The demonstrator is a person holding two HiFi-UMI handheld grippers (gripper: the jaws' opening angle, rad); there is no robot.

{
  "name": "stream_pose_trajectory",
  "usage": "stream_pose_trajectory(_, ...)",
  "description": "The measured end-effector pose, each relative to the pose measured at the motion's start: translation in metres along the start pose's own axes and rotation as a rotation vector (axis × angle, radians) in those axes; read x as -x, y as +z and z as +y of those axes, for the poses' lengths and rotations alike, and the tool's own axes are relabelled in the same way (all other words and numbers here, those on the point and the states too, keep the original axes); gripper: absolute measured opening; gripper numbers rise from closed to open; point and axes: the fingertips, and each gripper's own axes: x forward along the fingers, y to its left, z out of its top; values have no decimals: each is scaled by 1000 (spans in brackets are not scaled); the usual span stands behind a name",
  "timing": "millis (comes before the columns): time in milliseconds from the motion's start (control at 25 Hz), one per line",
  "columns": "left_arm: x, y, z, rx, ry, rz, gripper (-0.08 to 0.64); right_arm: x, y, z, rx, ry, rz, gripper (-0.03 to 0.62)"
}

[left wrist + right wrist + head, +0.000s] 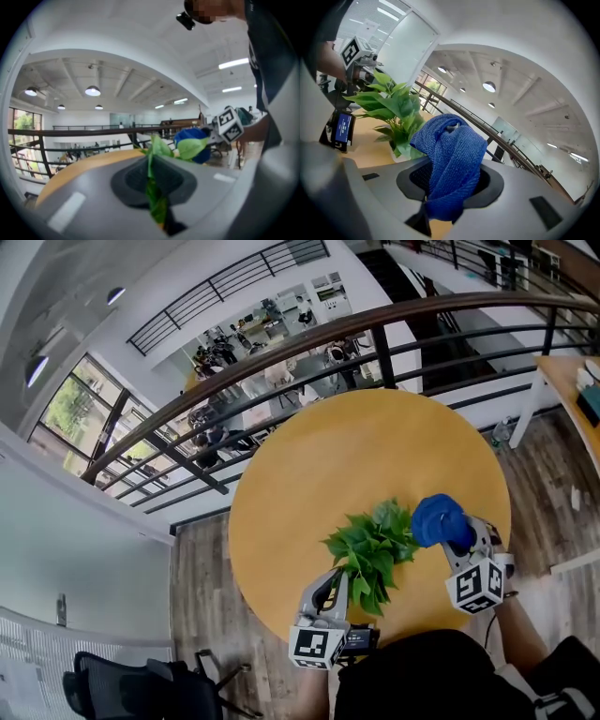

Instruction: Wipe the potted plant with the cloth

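Observation:
A small potted plant point(373, 547) with green leaves stands near the front of the round wooden table point(375, 446). My left gripper point(339, 601) is shut on one of its leaves point(154, 187), which runs between the closed jaws. My right gripper point(461, 538) is shut on a blue knitted cloth point(438, 518), bunched just right of the plant and touching its outer leaves. In the right gripper view the cloth point(452, 164) drapes over the jaws with the plant point(391, 110) behind it to the left. The pot itself is mostly hidden by leaves.
A dark railing point(309, 343) curves behind the table, with a lower floor beyond it. A second table's corner point(572, 381) is at the far right. A small dark device point(341, 129) stands on the table at the left of the plant in the right gripper view. An office chair point(131, 685) is at bottom left.

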Motion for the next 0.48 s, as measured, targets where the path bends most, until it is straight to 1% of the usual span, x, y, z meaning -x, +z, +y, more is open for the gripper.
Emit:
stream_pose_trajectory(80, -2, 0, 1, 1, 2, 0, 6, -9, -5, 16, 51, 38, 19, 163)
stream_pose_trajectory(160, -3, 0, 2, 1, 1, 3, 6, -17, -26, 26, 82, 60, 77, 163)
stream_pose_trajectory(320, 0, -1, 6, -4, 1, 7, 6, -27, -83, 30, 58, 72, 223, 163)
stream_pose_trajectory(400, 1, -2, 9, -1, 5, 5, 6, -29, -108, 23, 52, 59, 289, 163)
stream_pose_trajectory(480, 0, -3, 9, 2, 6, 0, 6, -27, -123, 10, 41, 33, 326, 163)
